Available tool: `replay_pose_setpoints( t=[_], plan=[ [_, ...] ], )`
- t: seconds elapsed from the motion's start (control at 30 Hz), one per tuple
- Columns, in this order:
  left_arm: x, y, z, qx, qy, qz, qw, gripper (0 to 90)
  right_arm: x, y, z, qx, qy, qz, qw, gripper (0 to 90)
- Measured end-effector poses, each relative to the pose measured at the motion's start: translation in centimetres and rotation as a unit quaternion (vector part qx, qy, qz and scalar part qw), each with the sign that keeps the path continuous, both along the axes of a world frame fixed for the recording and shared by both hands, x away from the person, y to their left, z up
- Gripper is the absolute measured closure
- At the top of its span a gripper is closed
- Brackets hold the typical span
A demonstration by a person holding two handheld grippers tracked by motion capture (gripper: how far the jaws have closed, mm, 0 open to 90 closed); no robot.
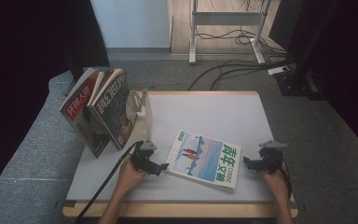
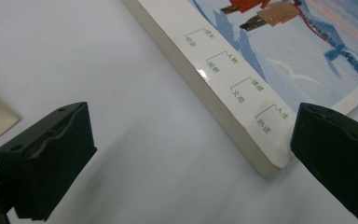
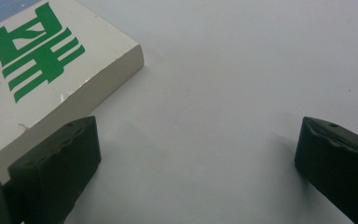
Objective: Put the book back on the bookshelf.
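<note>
Flat on white table [image 1: 223, 112], near front edge, between both grippers: magazine [image 1: 205, 158], cover up, green title end toward right gripper [image 1: 248, 162], other end toward left gripper [image 1: 164, 166]. Looks like thick glossy softcover, square-bound: probably moderate weight, cover slippery, stiff along spine but likely to sag if lifted from one corner. Best taken by edge thickness near a corner, or pinched at both short ends. Left jaws spread wide, holding nothing, straddling magazine corner [image 2: 265, 158]. Right jaws also wide apart and empty, one jaw just beside title-end edge [image 3: 74, 98]. Two more magazines [image 1: 98, 109] standing tilted in rack [image 1: 137, 107] at back left, well apart
</note>
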State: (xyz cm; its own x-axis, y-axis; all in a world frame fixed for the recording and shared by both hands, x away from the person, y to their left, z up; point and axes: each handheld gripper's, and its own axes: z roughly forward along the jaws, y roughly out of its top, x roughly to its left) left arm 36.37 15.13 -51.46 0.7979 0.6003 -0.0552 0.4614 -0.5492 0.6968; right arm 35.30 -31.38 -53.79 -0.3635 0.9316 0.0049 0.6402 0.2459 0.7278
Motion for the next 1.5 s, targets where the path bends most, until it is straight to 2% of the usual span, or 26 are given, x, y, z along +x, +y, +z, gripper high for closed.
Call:
replay_pose_setpoints(
  t=[0.03, 0.13, 0.17, 0.23, 0.4, 0.53, 0.7, 0.77, 0.83, 0.9, 1.07, 1.13, 1.33, 1.5],
  plan=[
    [0.1, -0.2, -0.1, -0.001, -0.001, -0.003, 1.0, 0.0, 0.0, 0.0, 0.0, 0.001, -0.001, 0.002, 1.0, 1.2],
    [0.2, -0.5, -0.3, -0.019, 0.006, -0.006, 0.9998, 0.0, -0.1, 0.0, 0.1, 0.004, -0.003, 0.01, 0.9999, 1.4],
    [0.2, -0.6, -0.3, -0.019, 0.006, -0.005, 0.9998, 0.0, -0.1, 0.0, 0.1, 0.005, -0.003, 0.01, 0.9999, 1.0],
    [0.2, -1.0, -0.4, -0.001, 0.011, -0.015, 0.9998, 0.0, -0.1, -0.1, 0.1, 0.01, -0.005, 0.013, 0.9999, 0.1],
    [0.2, -1.9, -0.5, -0.003, 0.018, -0.031, 0.9994, 0.0, -0.2, 0.3, 1.0, 0.026, -0.015, 0.019, 0.9994, 0.0],
    [0.2, -2.3, -0.7, -0.013, 0.026, -0.041, 0.9987, 0.0, 0.1, 1.9, 1.9, 0.033, -0.024, 0.047, 0.998, 0.0],
    [-0.1, -2.6, -0.9, -0.02, 0.035, -0.052, 0.9978, 0.0, 0.9, 4.3, 2.1, 0.038, -0.017, 0.086, 0.9955, 0.0],
    [-0.2, -2.8, -1.0, -0.012, 0.039, -0.06, 0.9974, 0.0, 1.3, 4.9, 1.9, 0.037, -0.01, 0.094, 0.9948, 0.0],
    [-0.5, -3.0, -1.2, -0.003, 0.033, -0.065, 0.9973, 0.0, 1.7, 5.3, 1.5, 0.038, -0.002, 0.098, 0.9945, 0.0],
    [-0.6, -3.1, -1.2, 0.001, 0.031, -0.065, 0.9974, 0.0, 2.0, 5.6, 1.2, 0.039, 0.008, 0.099, 0.9942, 0.0],
    [-0.7, -3.3, -1.2, -0.005, 0.031, -0.065, 0.9974, 0.0, 2.6, 5.4, 0.7, 0.07, 0.02, 0.108, 0.9915, 0.0],
    [-0.8, -3.5, -1.2, -0.011, 0.03, -0.067, 0.9972, 2.9, 2.9, 5.5, 0.5, 0.082, 0.026, 0.112, 0.9901, 0.0],
    [-0.9, -3.5, -1.1, -0.012, 0.036, -0.06, 0.9975, 4.2, 2.9, 5.6, 0.5, 0.082, 0.022, 0.108, 0.9906, 0.0],
    [-1.3, -3.7, -1.1, -0.008, 0.035, -0.049, 0.9981, 4.4, 2.9, 5.8, 0.7, 0.07, 0.028, 0.107, 0.9914, 0.0]
  ],
)
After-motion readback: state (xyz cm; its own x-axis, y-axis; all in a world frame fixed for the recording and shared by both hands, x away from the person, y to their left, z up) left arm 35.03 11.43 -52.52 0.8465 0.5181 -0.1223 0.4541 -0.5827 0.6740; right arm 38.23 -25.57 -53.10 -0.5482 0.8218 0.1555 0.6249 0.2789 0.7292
